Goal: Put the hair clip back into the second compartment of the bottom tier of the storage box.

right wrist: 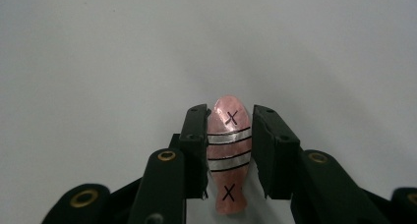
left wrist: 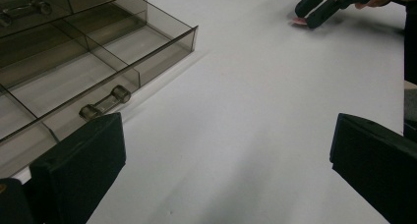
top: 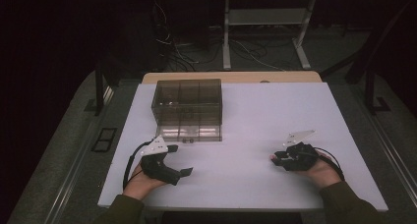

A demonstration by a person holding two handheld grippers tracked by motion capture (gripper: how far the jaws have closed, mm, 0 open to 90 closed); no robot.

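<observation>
Jaws of the right gripper (right wrist: 228,150) are pinched on a small pink oval piece (right wrist: 228,157), low centre of the right gripper view, its face marked with two silver bands and a black cross at each end. It looks hard, glossy and very light, so it could slip or twist between the pads; the hold across its narrow banded middle seems the surest place, with gentle pressure. In the high view this gripper sits at lower right of the white table (top: 255,116), the pink tip just showing at its jaws. The left gripper (top: 183,171), lower left there, stands spread wide with nothing between its jaws. Just beyond it sits a smoky clear drawer box (top: 188,108); in the left gripper view its bottom drawer (left wrist: 74,81) is pulled out, divided into compartments that look empty, a small handle (left wrist: 104,102) on its front
</observation>
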